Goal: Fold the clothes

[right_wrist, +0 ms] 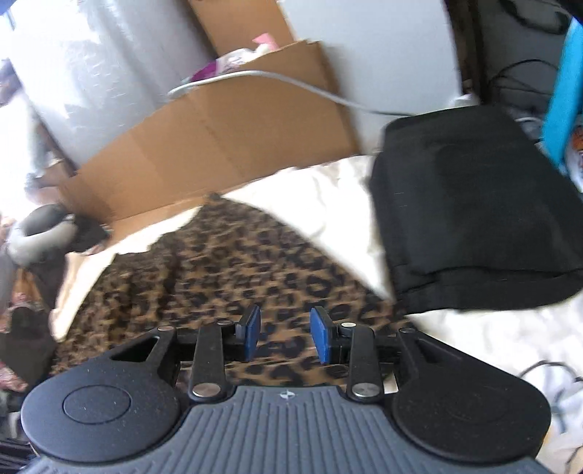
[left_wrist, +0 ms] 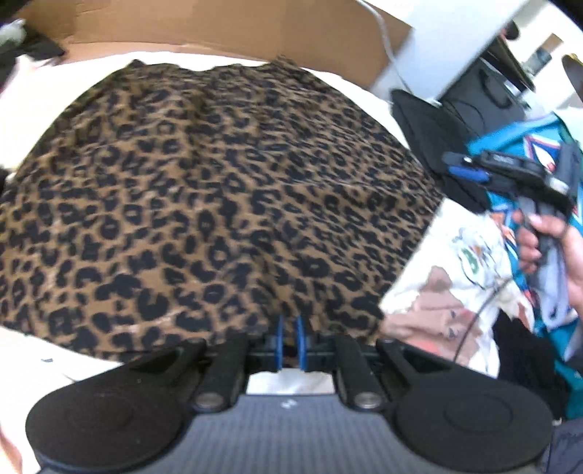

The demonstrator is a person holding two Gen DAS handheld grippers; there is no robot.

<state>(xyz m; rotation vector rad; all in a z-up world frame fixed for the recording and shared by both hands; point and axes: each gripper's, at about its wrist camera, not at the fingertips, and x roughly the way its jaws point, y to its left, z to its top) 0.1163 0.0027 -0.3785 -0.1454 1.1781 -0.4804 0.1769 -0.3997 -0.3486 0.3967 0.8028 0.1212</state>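
at the far left of the left wrist view the leopard-print garment (left_wrist: 218, 197) begins, spread wide over the white bed sheet (left_wrist: 349, 82), with a brown cardboard box (left_wrist: 204, 25) behind its far edge. it looks laid out in a broad, rounded shape, with no clean crease to be seen, so the folding of this piece seems to be at its start or only partly done; blur makes it hard to tell whether one layer is already doubled. at the near hem, the left tool (left_wrist: 290, 342) has its blue pads drawn almost together, and the hem lies right at them; it appears to be pinching the cloth edge, though the contact itself is partly hidden.

further right, a black garment (left_wrist: 430, 131) lies beside the print one, and in the right wrist view it (right_wrist: 473, 218) reads as a neat folded stack, which suggests one item is finished. beyond it, at the right edge, a heap of teal and white clothes (left_wrist: 510, 233) waits unfolded, so much of the job looks to be left. there a hand (left_wrist: 554, 248) holds the right tool (right_wrist: 284, 339), whose blue pads stand clearly apart with nothing between them, hovering over the print fabric near its right side.
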